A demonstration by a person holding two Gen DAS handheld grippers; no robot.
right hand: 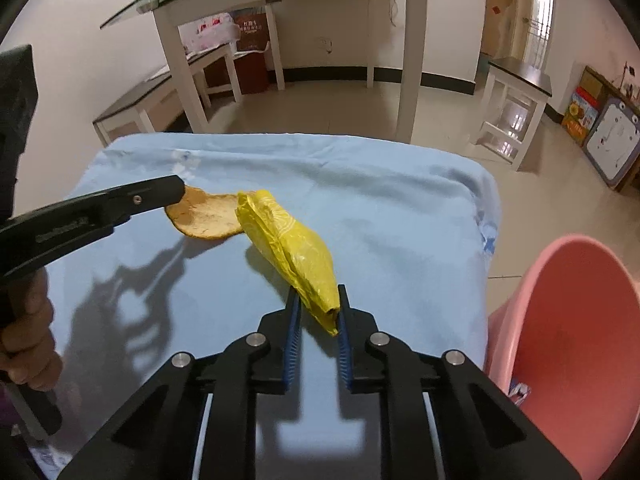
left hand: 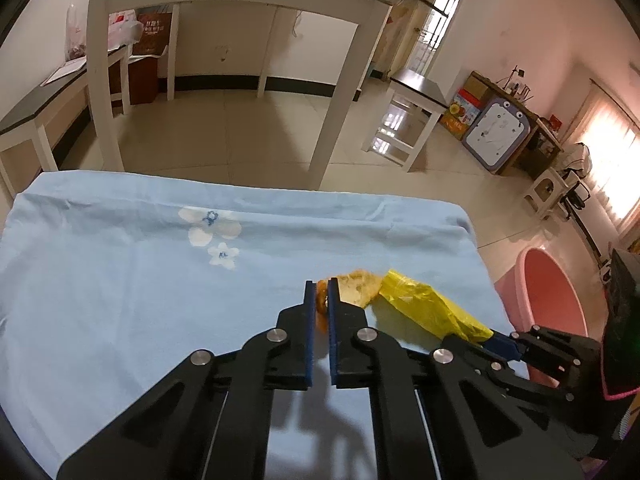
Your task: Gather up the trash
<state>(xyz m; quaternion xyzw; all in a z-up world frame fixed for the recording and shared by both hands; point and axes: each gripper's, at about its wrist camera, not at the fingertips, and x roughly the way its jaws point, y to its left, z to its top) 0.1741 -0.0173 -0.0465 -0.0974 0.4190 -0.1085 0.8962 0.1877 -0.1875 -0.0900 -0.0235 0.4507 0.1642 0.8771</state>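
step: double pick, both claws just landed on trash, nothing lifted yet as far as I can judge.
left claw: my left gripper (left hand: pixel 321 286) is clamped on the near rim of the orange peel (right hand: pixel 208 216); blue pads nearly together with peel squeezed between them.
right claw: my right gripper (right hand: pixel 318 304) is pinched on the near end of the yellow plastic bag (right hand: pixel 296 248); pads press its sides, jaws angled in to a narrow V.
trash location: peel and bag lie on the blue cloth (left hand: pixel 120 280), touching each other, bag overlapping the peel's right edge; both sit toward the right side of the cloth.
bin: pink basin (right hand: pixel 580 320) stands on the floor just off the cloth's right edge, mouth open toward me.
next move, my guess: lift both clear, carry right, let go over the basin. Bag goes first since it is nearest; peel must cross over where the bag lies.
risk: peel gripped only at the rim, may tear or slip. Bag is limp, its tail will hang and could drag on the cloth.
edges: cloth's right edge drops off close beside the bag; far edge well apart.
open room: left half of the cloth is bare; air above is free. My two claws sit near each other, so I should mind crossing.
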